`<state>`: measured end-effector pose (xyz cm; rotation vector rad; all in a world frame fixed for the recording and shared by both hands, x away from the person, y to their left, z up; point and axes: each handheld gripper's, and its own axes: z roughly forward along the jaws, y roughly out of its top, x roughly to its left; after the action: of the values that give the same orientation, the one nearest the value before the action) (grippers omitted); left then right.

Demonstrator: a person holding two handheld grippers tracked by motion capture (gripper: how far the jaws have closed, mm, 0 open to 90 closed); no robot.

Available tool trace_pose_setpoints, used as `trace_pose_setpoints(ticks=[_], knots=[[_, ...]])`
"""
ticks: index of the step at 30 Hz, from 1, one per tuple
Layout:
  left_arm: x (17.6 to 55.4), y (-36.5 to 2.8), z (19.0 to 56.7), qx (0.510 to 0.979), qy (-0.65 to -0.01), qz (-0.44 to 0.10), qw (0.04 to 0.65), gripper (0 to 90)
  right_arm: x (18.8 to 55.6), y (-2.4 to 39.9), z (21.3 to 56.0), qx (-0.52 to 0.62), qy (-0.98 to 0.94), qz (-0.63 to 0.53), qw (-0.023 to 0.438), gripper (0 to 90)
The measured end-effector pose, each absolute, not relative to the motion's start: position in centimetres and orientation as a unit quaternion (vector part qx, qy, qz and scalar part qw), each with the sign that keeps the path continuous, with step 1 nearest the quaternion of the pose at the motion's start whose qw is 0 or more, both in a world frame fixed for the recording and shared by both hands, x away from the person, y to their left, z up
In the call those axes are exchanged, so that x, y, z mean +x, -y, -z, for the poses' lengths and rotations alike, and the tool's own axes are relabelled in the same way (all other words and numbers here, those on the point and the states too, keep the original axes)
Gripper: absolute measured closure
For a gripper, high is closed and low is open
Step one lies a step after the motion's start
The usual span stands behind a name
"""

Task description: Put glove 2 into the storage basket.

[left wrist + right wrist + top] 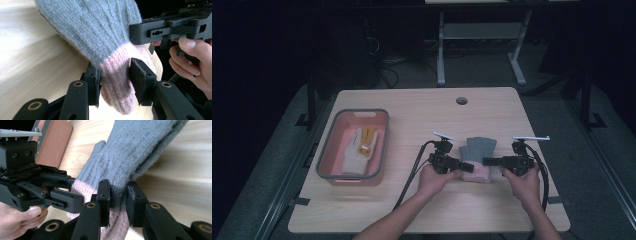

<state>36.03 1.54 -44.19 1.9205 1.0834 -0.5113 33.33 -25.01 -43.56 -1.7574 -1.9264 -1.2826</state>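
Your left gripper (468,166) sits at the near centre of the wooden table (422,107), pointing toward your right. Its jaws are clamped on the pink ribbed cuff of the grey knit glove (479,149); in the left gripper view (115,82) the cuff bulges between the two pads (140,80) and is squeezed narrow there.

Your right gripper (488,161) points the opposite way, toward your left, and meets the same glove from the other side. In the right gripper view (118,200) its jaws are closed on the fabric at the line where grey meets pink — the knit is pinched into a tight fold between them.

The two grippers stand tip to tip across the cuff, just beside one another. Each hand wraps its handle: left hand (433,179), right hand (523,183).

The glove lies on the table at near centre-right, cuff toward you, fingers spread away toward the far edge. In both gripper views (95,27) (135,152) the grey body slopes up from the jaws; whether it is raised off the table, I cannot tell.

To your left, well apart from the grippers, stands a pink bin (328,155) with a grey rim. Inside it lies a pale work glove (358,150) with yellow fingers and a yellow patch.

A round cable hole (461,100) sits near the table's far edge.
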Motion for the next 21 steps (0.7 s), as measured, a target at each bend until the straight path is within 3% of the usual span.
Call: trace_pose_setpoints(ticks=[21], knots=[[36.2,-5.2,41.3,0.763,-0.436,0.178,0.443,61.0,34.8,21.6,40.7,-0.574,0.675,0.448,0.12,74.5]])
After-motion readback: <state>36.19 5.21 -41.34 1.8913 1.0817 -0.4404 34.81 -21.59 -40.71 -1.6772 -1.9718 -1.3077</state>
